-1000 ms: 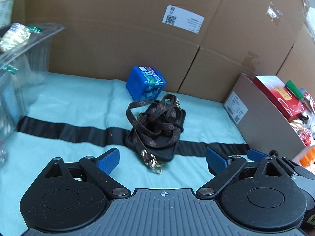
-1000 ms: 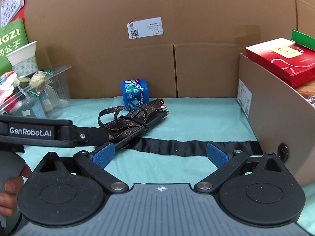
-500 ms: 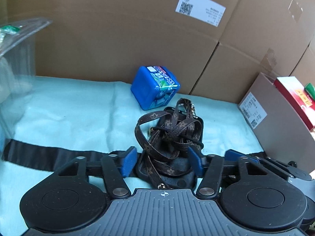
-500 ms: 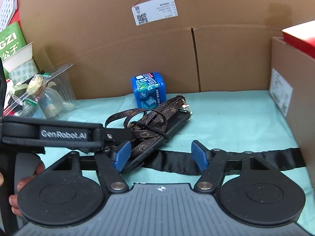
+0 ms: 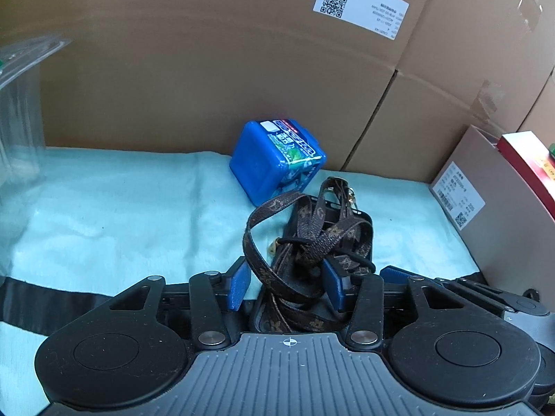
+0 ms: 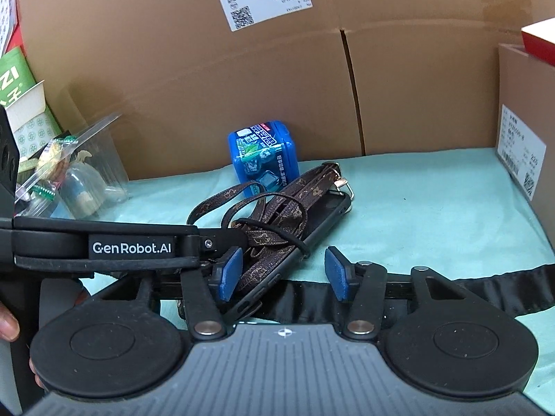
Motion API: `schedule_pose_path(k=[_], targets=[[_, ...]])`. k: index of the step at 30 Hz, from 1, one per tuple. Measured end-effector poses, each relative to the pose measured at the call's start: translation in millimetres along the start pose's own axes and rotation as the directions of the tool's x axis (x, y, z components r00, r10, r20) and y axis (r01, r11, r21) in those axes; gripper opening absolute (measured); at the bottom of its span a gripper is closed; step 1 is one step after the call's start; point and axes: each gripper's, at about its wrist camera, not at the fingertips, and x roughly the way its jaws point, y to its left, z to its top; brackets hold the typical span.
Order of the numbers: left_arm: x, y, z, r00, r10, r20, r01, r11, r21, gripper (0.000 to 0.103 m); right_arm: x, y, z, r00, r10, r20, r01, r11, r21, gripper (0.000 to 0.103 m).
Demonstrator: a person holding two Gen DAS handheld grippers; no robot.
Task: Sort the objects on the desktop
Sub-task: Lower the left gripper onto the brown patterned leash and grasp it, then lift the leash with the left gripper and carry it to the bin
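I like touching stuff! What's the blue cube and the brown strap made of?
The blue cube looks like hard, smooth plastic: shiny faces, rounded corners, a printed label. The brown strap looks like leather or imitation leather: thin, bendy, matte, with a printed pattern.

Left gripper (image 5: 286, 287) is low and level, its jaws narrowed, blue pads (image 5: 238, 287) set close on either side of what sits between them. Right gripper (image 6: 283, 274) sits alongside, jaws parted wider, left pad (image 6: 229, 274) touching, right pad clear. Person's fingers (image 6: 8, 324) peek in at the edge.
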Motion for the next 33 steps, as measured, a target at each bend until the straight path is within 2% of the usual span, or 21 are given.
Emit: schedule_pose_path(k=[2, 3, 4, 6, 9, 13, 16, 18, 19, 20, 22, 26, 33], targets=[[2, -1, 0, 1.0, 0.005, -0.004, -0.005, 1.0, 0.012, 0.051, 5, -2, -1, 1.0, 0.015, -0.012, -0.015, 1.0, 0.012, 0.059], [2, -2, -1, 1.0, 0.003, -0.007, -0.003, 1.0, 0.018, 0.043, 6, -2, -1, 1.0, 0.019, -0.009, -0.019, 1.0, 0.006, 0.059], [2, -2, -2, 1.0, 0.002, -0.01, -0.001, 1.0, 0.023, 0.041, 6, 0, -1, 1.0, 0.015, -0.009, -0.015, 1.0, -0.007, 0.058], [1, -6, -3, 1.0, 0.014, -0.009, -0.014, 0.999, 0.043, 0.04, 3, 1, -2, 0.999, 0.027, -0.017, -0.028, 1.0, -0.015, 0.05], [-2, -10, -7, 1.0, 0.01, -0.014, -0.009, 0.998, 0.066, 0.04, -2, 2, -4, 1.0, 0.005, -0.023, -0.006, 0.999, -0.034, 0.042], [-2, -11, -11, 1.0, -0.008, -0.022, 0.009, 0.999, 0.04, 0.044, -7, -2, -8, 1.0, 0.008, -0.013, -0.008, 1.0, -0.007, 0.042], [-1, -14, -12, 1.0, 0.007, -0.027, -0.006, 0.999, 0.051, 0.038, -6, -1, -8, 1.0, 0.003, -0.011, -0.003, 1.0, -0.013, 0.043], [-2, -17, -13, 0.999, 0.023, -0.026, -0.021, 0.998, 0.067, 0.039, -7, 0, -9, 1.0, 0.0, -0.011, -0.001, 1.0, -0.026, 0.043], [-3, -19, -14, 0.999, 0.026, -0.028, -0.024, 0.997, 0.068, 0.039, -8, 1, -9, 1.0, 0.0, -0.014, 0.0, 1.0, -0.03, 0.04], [-4, -20, -16, 0.999, 0.028, -0.03, -0.026, 0.997, 0.068, 0.038, -10, 1, -9, 1.0, 0.006, -0.018, -0.006, 1.0, -0.025, 0.033], [-7, -24, -20, 0.999, 0.034, -0.034, -0.031, 0.997, 0.076, 0.034, -14, 2, -12, 1.0, 0.0, -0.018, 0.0, 1.0, -0.024, 0.031], [-12, -34, -30, 0.999, 0.036, -0.04, -0.031, 0.995, 0.099, 0.035, -27, 2, -21, 1.0, -0.012, -0.015, 0.012, 1.0, -0.012, 0.03], [-25, -49, -48, 0.998, 0.014, -0.061, -0.007, 0.995, 0.103, 0.029, -57, 2, -36, 0.999, -0.047, -0.019, 0.047, 0.999, 0.01, 0.03]])
